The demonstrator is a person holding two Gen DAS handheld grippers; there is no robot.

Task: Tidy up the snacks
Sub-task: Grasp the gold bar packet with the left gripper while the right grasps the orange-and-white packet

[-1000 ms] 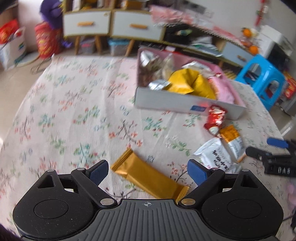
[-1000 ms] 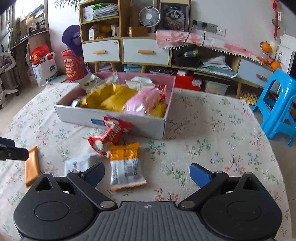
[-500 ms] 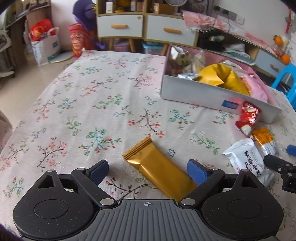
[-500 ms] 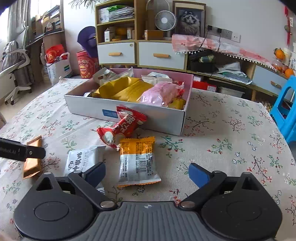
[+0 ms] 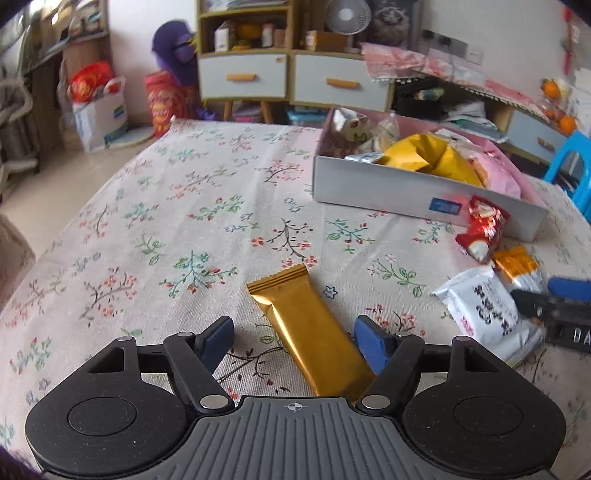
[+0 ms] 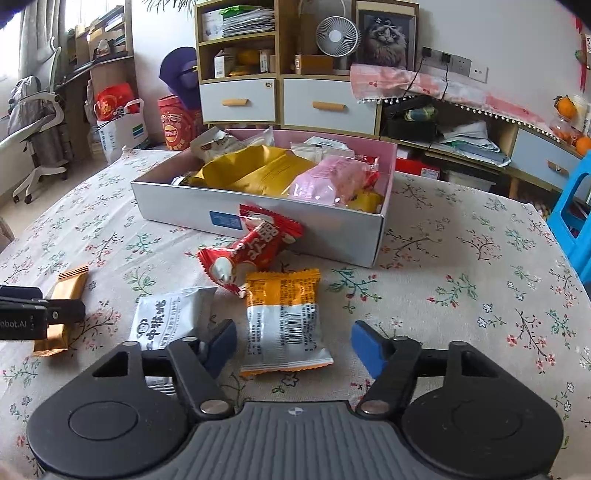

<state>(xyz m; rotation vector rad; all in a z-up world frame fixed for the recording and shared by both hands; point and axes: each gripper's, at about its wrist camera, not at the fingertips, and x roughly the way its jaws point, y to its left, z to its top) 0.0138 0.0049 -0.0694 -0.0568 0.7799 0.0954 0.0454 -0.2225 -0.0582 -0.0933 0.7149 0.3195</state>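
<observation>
I am closing the left gripper around the gold bar lying aslant between its still-apart fingers, while the right gripper, also closing, straddles the orange packet, so either slick wrapper may be skidding aside untouched.

a floral tablecloth covers the table. behind it stands a wooden cabinet with two pale drawers, and on top a small white fan beside a framed cat picture. a blue plastic stool is at the right, a white office chair at the left.
</observation>
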